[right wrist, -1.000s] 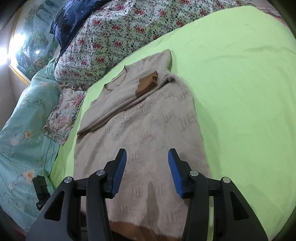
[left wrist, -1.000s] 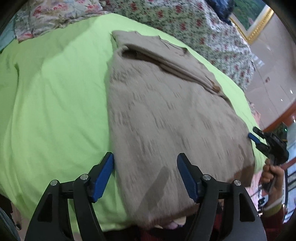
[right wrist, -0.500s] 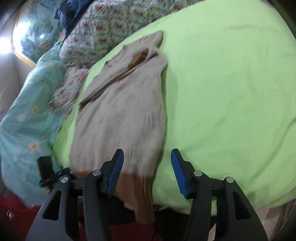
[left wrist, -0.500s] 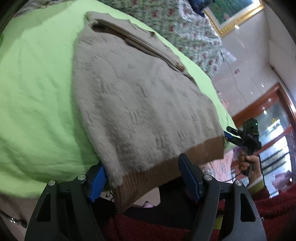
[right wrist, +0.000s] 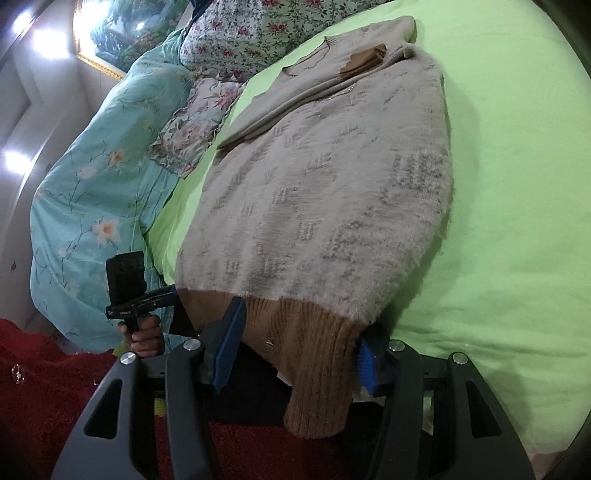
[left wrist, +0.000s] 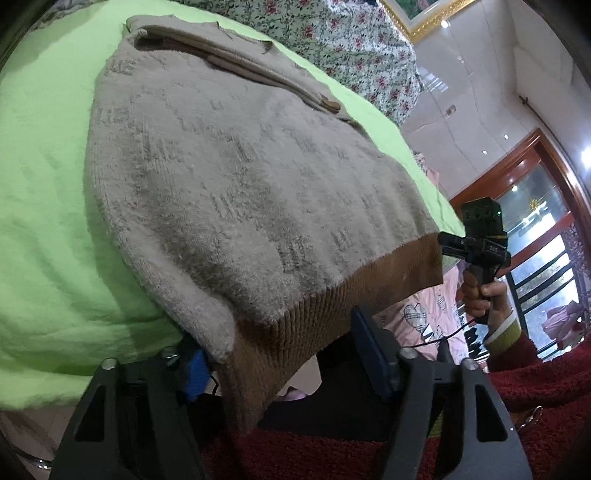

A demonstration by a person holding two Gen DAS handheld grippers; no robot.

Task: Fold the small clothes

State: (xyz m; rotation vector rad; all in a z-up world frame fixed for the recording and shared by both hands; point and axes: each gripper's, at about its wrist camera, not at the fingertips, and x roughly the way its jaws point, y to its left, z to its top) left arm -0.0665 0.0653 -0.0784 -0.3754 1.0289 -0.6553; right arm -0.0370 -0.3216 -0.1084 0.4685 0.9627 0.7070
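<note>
A beige knit sweater (left wrist: 236, 173) with a brown ribbed hem (left wrist: 332, 306) lies on a lime green bedsheet (left wrist: 40, 206), its sleeves folded across the chest. The hem hangs over the bed's near edge. My left gripper (left wrist: 284, 358) is open with the hem's left corner between its fingers. My right gripper (right wrist: 299, 354) is open around the hem's right corner (right wrist: 314, 350); the sweater (right wrist: 332, 177) fills that view. Each gripper shows in the other's view: the right one (left wrist: 476, 251), the left one (right wrist: 140, 299).
Floral pillows (right wrist: 258, 33) and a turquoise floral quilt (right wrist: 96, 177) lie at the head and far side of the bed. The person's red sweater (right wrist: 44, 384) is just below both grippers. A wooden glass door (left wrist: 535, 206) stands to the right.
Both grippers have dropped from above the sweater's body down to its brown hem at the bed's edge, and now straddle the two hem corners. Jaws stayed open.
</note>
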